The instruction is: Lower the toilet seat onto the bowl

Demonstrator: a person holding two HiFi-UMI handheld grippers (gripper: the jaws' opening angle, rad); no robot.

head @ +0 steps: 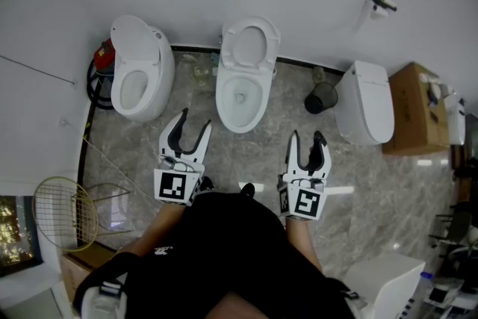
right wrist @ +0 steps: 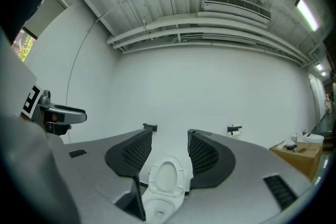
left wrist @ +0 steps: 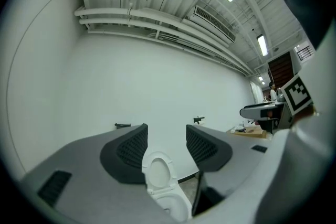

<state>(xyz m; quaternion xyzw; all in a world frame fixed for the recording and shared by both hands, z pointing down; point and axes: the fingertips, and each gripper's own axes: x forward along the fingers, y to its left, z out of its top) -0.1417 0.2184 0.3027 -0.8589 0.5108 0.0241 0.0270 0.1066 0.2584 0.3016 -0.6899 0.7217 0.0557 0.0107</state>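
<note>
1. Head view:
   - The left hand-held gripper [head: 194,122] has its jaws partly apart, with only floor [head: 246,160] showing between them. It holds nothing and touches nothing.
   - The right hand-held gripper [head: 306,138] is likewise partly open and empty.
   - Both point toward the wall, level, side by side in front of the person's dark sleeves.
   - The middle toilet's bowl [head: 240,97] stands ahead of them, between the lines of the two tools and nearer the left one. It is apart from both.
   - Its seat [head: 249,45] is raised and leans back at the wall, beyond the bowl.
   - A second toilet [head: 142,71] stands to the left with its lid up. A third [head: 366,102] stands to the right, closed, with a dark bin [head: 321,97] between it and the middle one.
   - A box [head: 414,108] sits at the far right.

2. Left gripper view:
   - The left hand-held gripper [left wrist: 166,131] shows two dark ribbed pads [left wrist: 131,149] with a clear gap and nothing clamped.
   - Through the gap, low and far off, the upright seat [left wrist: 157,173] stands against the wall above the bowl [left wrist: 173,204]. It is well clear of the jaw tips.
   - The other tool's marker cube [left wrist: 296,92] shows at the right edge.

3. Right gripper view:
   - The right hand-held gripper [right wrist: 170,134] is open about as wide, and its pads [right wrist: 202,155] grip nothing.
   - The seat [right wrist: 169,178] stands upright in the gap, distant and untouched, with the bowl [right wrist: 157,207] below it.
</note>
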